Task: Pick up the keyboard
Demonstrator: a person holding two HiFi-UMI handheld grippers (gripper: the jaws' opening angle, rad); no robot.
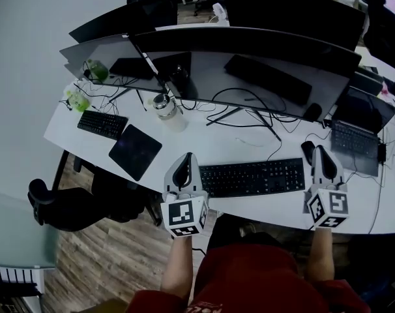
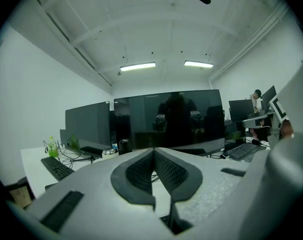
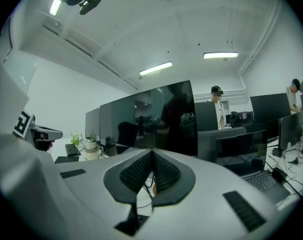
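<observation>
The curved monitor [image 1: 249, 64] stands close behind your work area. If you lift in a fast upward sweep, the far edge of the keyboard [image 1: 253, 177] could swing into its stand. The keyboard itself is long and flat. Grip only one end and it will likely sag, twist or slip out.

Your left gripper [image 1: 186, 158] and right gripper [image 1: 320, 150] are both clenched shut and empty, so neither can take an edge until you part its jaws. Push down with them closed and you will probably only shove the board along the desk [image 1: 204, 142].

The mouse [image 1: 307, 150] sits just beside your right gripper and could get knocked. A thin cable [image 1: 276, 150] runs back from the keyboard, and it may snag or tug.

The keyboard lies flat at the desk's near edge, between your two grippers. The left one is just off its left end and the right one is just off its right end. Neither gripper view shows the keyboard.
</observation>
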